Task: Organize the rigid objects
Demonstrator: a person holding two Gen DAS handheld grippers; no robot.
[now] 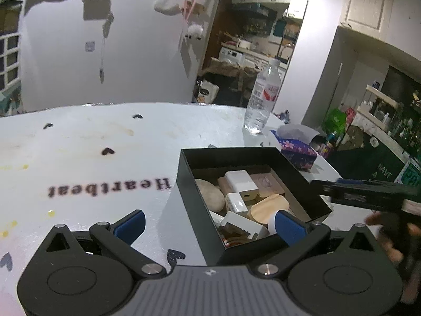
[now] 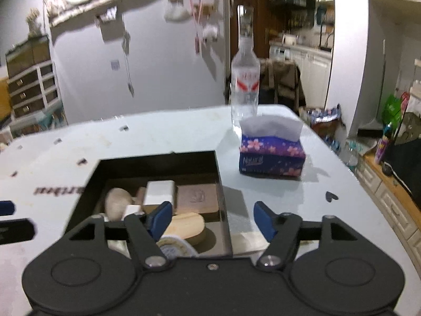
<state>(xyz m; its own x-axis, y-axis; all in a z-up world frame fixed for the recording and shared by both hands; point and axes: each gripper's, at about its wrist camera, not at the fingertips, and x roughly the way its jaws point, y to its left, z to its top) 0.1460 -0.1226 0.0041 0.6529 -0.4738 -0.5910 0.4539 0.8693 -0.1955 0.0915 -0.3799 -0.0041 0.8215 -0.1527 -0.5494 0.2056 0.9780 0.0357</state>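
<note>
White counter [image 1: 86, 137] fills both views; the black box [image 2: 163, 162] of soaps, chargers and a stone sits at 12 o'clock of the right tool [image 2: 209, 221], whose jaws stand wide and empty. Left tool [image 1: 209, 222], also wide and empty, straddles the box's near corner, box at 1 o'clock. Its sides run roughly square to the right tool.
</note>
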